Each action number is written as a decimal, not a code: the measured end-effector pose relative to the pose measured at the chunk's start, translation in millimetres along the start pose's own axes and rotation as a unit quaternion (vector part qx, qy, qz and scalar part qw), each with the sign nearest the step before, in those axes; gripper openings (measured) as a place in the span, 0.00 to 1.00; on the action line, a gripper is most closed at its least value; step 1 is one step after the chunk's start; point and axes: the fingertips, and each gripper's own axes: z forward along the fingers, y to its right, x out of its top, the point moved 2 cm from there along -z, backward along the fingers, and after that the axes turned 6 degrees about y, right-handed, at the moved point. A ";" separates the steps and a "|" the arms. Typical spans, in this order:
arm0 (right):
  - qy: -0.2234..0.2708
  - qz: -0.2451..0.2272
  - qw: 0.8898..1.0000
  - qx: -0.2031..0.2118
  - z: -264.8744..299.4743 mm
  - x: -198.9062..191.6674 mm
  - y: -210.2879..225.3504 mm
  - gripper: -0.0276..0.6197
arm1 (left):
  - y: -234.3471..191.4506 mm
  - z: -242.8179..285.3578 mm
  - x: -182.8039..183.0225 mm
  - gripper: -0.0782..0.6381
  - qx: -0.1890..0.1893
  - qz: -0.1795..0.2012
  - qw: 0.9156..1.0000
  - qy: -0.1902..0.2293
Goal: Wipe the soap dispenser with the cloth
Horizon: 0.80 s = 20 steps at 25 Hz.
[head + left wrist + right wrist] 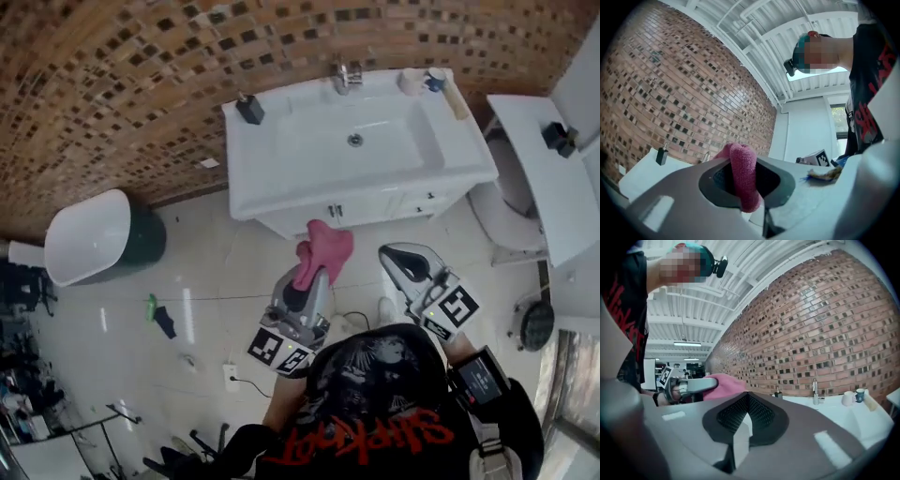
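Your cloth (323,246) is pink, the far dispenser (249,109) black on a white basin (272,178). Behind runs a wall (112,84) of brown brick flecked with dark tiles. Your shirt (375,375) is black, lettered red.

open: countertop (272,155) around soap dispenser (249,108) | obstacles: faucet (347,75), cups (422,81) further right

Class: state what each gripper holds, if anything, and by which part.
The left gripper pinches a bunched fold of the pink cloth. The right gripper is shut on nothing.
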 end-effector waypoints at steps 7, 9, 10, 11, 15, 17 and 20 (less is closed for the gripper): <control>0.033 0.094 0.994 -0.034 -57.0 13.2 49.0 0.04 | 31.1 55.4 -26.7 0.18 0.042 0.027 0.996 -0.072; 0.020 0.125 0.992 -0.013 -53.6 2.4 51.7 0.04 | 37.4 45.6 -33.0 0.18 0.082 0.023 0.993 -0.087; 0.016 0.134 0.991 0.005 -47.1 -2.4 50.0 0.04 | 40.5 37.5 -36.5 0.18 0.102 0.037 0.990 -0.093; 0.015 0.136 0.990 0.022 -40.1 -5.9 46.2 0.04 | 44.3 29.6 -39.7 0.18 0.117 0.059 0.986 -0.100; 0.022 0.110 0.992 0.065 -40.6 7.1 22.5 0.04 | 82.6 18.7 -39.6 0.18 0.129 0.094 0.981 -0.107; 0.031 0.097 0.991 0.084 -41.2 23.8 12.1 0.04 | 97.0 20.4 -24.9 0.18 0.129 0.111 0.981 -0.099; 0.038 0.088 0.990 0.106 -39.4 35.8 -18.8 0.04 | 105.8 -0.1 3.2 0.18 0.141 0.115 0.981 -0.069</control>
